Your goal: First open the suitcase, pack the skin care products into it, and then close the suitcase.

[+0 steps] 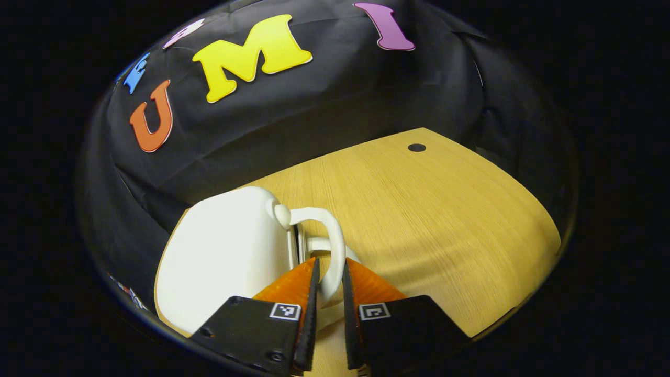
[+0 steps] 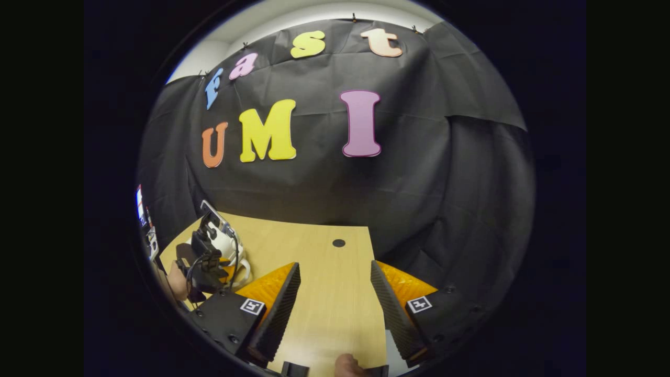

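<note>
The left claw [image 1: 330,272] gripped the handle [image 1: 335,251] of the white suitcase [image 1: 225,256], which sat at the tabletop [image 1: 419,209] edge. The right claw [image 2: 335,283] hung wide open above bare wood.

A light wood-grain tabletop [image 1: 419,209] is carrying a white suitcase [image 1: 225,251], which is lying at about 8 o'clock in the left gripper view. A small dark round hole [image 1: 416,147] is sitting in the tabletop at 1 o'clock.
</note>
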Tool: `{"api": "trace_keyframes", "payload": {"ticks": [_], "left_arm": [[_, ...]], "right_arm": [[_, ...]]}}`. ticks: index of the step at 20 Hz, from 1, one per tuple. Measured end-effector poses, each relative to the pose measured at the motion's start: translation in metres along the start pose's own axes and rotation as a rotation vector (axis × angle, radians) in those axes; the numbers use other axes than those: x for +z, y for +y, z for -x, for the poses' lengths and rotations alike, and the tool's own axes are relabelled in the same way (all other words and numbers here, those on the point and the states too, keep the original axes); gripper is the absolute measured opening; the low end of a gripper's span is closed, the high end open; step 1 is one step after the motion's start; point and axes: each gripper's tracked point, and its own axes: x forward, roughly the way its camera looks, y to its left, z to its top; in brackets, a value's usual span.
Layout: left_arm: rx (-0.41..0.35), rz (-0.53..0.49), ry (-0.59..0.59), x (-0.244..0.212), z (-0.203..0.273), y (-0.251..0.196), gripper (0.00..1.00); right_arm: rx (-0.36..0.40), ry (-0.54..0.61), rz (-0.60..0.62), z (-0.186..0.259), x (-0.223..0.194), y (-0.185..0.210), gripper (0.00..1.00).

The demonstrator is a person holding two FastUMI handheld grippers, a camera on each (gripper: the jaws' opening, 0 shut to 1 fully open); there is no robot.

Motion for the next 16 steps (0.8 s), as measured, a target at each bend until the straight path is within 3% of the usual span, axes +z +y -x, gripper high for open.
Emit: {"api": "trace_keyframes", "payload": {"ticks": [1, 2, 3, 5, 8, 16], "left_arm": [[-0.019, 0.020, 0.005, 0.000, 0.002, -0.004, 0.31], [-0.054, 0.061, 0.000, 0.001, 0.004, -0.012, 0.45], [-0.069, 0.102, -0.020, 0.010, 0.011, -0.013, 0.53], [-0.064, 0.150, -0.066, 0.032, 0.027, 0.000, 1.00], [-0.054, 0.203, -0.154, 0.065, 0.058, 0.022, 0.99], [0.092, 0.342, -0.466, 0.153, 0.172, 0.130, 0.98]], "right_arm": [[-0.004, -0.003, 0.005, -0.001, 0.001, 0.003, 0.80], [-0.010, -0.007, 0.009, -0.002, 0.004, 0.006, 0.79], [-0.013, -0.012, 0.010, -0.005, 0.007, 0.010, 0.80], [-0.026, -0.023, 0.014, -0.010, 0.016, 0.020, 0.80], [-0.039, -0.051, 0.028, -0.021, 0.035, 0.040, 0.79], [-0.054, -0.165, 0.022, -0.044, 0.103, 0.119, 0.80]]}}
